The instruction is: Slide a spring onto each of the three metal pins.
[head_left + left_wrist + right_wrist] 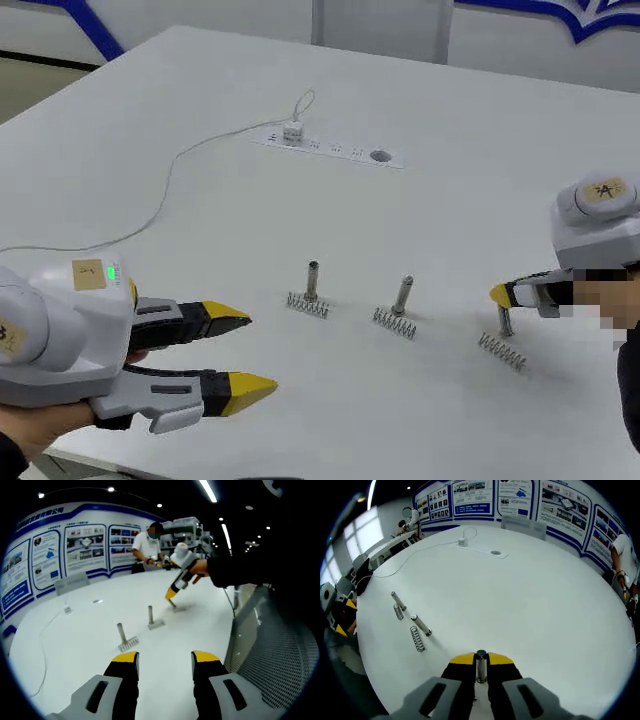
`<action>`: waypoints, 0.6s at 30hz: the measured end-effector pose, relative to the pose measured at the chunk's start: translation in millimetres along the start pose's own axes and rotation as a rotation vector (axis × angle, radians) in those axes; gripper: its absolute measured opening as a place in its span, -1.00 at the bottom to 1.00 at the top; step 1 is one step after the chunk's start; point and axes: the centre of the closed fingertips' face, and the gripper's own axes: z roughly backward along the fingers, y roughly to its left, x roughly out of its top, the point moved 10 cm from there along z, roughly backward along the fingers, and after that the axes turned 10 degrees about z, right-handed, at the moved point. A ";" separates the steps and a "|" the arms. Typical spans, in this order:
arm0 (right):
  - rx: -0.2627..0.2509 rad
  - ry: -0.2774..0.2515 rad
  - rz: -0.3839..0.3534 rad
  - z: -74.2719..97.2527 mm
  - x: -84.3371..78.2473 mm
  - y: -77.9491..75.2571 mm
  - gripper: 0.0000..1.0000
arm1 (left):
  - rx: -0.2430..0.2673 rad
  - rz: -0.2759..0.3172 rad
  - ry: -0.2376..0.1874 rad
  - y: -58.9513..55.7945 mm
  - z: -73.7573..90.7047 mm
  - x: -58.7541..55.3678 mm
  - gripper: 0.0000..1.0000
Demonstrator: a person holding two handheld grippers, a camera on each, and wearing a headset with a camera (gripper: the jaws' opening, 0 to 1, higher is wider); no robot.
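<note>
Carrying everything is a broad white table (300,120). Its far side has a flush socket strip (330,148) with a thin white cable (165,190) trailing off to the left. The left tool (262,350) is held low at the near left edge with its yellow-tipped jaws apart and nothing between them, well apart from the work. The right tool (481,659) reaches in from the right, and in the right gripper view its jaws appear closed on the right-hand pin (505,322), which stands upright between the tips. The middle pin (403,295) and the left-hand pin (312,280) stand free in a row to its left, both upright and bare. No spring is on a pin yet. The left-hand spring (308,305), the middle spring (394,323) and the right-hand spring (501,352) each lie flat on the table, just beside the foot of their own pin on the person's side. The coming move seems to turn on axes: every spring's long axis runs along the table, crosswise to the vertical pin it belongs on. So a spring would have to be lifted, stood on end and lowered over the pin's tip. The right tool is much the nearer to the right-hand spring, which lies just below and toward the person from its tips, though it would first have to let go of the pin. The left tool is nearest the left-hand spring.
</note>
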 end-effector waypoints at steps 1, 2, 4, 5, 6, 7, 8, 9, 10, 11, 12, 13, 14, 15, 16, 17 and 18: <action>0.000 -0.003 0.000 0.7 -0.4 0.5 -0.82 | -0.001 -0.001 0.000 -0.2 0.0 0.0 -0.14; -0.002 -0.006 0.000 2.0 -1.3 1.7 -0.82 | -0.001 -0.003 0.001 -0.4 -0.1 0.0 -0.14; 0.000 -0.011 -0.004 3.8 -2.2 3.2 -0.82 | -0.002 -0.004 0.002 -0.6 -0.1 0.1 -0.14; 0.001 -0.015 -0.007 4.7 -2.9 4.3 -0.82 | -0.003 -0.005 0.003 -0.6 -0.3 0.0 -0.14; 0.001 -0.019 -0.006 5.4 -3.2 5.0 -0.82 | -0.004 -0.006 0.004 -0.5 -0.3 0.0 -0.14; 0.001 -0.023 -0.007 6.3 -3.5 6.1 -0.82 | -0.005 -0.007 0.005 -0.4 -0.4 -0.2 -0.14; 0.002 -0.023 -0.007 6.7 -3.6 6.9 -0.82 | -0.006 -0.007 0.005 -0.5 -0.4 -0.2 -0.14; 0.002 -0.023 -0.005 7.2 -3.8 7.6 -0.82 | -0.006 -0.008 0.006 -0.5 -0.4 -0.3 -0.14; 0.001 -0.024 -0.002 7.8 -4.3 8.6 -0.82 | -0.005 -0.009 0.006 -0.5 -0.3 -0.3 -0.14; 0.001 -0.026 0.000 8.4 -4.7 9.3 -0.82 | -0.005 -0.008 0.006 -0.5 -0.2 -0.3 -0.14; 0.003 -0.029 0.001 9.4 -5.3 10.7 -0.82 | -0.004 -0.007 0.004 -0.3 0.0 -0.2 -0.15; 0.004 -0.031 0.001 10.0 -5.6 11.7 -0.82 | -0.003 -0.007 0.003 -0.2 0.1 -0.3 -0.15; 0.002 -0.034 0.005 10.5 -6.3 12.8 -0.82 | -0.002 -0.007 0.004 -0.1 0.3 -0.3 -0.15; 0.000 -0.036 0.011 11.3 -7.0 14.0 -0.81 | -0.001 -0.008 0.004 -0.1 0.4 -0.3 -0.15; 0.000 -0.038 0.013 11.9 -7.6 14.7 -0.81 | -0.001 -0.008 0.004 -0.2 0.5 -0.2 -0.15; 0.001 -0.040 0.013 12.7 -8.3 15.1 -0.81 | -0.001 -0.009 0.005 -0.2 0.4 -0.3 -0.15; 0.000 -0.041 0.013 13.1 -8.8 15.0 -0.81 | -0.002 -0.009 0.007 -0.3 0.3 -0.4 -0.15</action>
